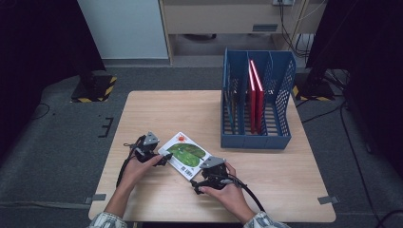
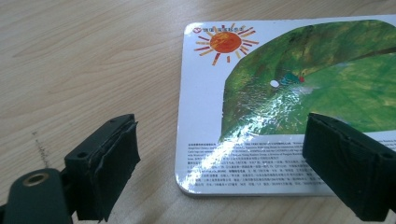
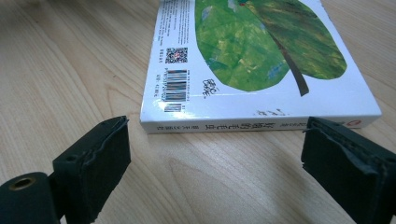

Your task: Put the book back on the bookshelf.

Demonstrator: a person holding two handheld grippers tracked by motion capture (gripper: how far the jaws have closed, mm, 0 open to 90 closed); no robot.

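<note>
Closing in on the picture book point(image 1: 186, 154), I have nothing lifted yet: it lies flat on the table point(image 1: 157, 109) between my grippers. Left gripper point(image 2: 219, 156) gapes over its corner, right gripper point(image 3: 215, 151) gapes before its spine. Gripping, lifting and slotting into the blue file rack point(image 1: 237, 135) ahead remain.

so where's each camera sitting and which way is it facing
high view: above the person's side, facing forward and down on the table; forearms, hands, left claw, right claw.
left gripper view: rides the left claw, facing the book; open jaws.
right gripper view: rides the right claw, facing the book's spine; open jaws.
All share the book.
</note>
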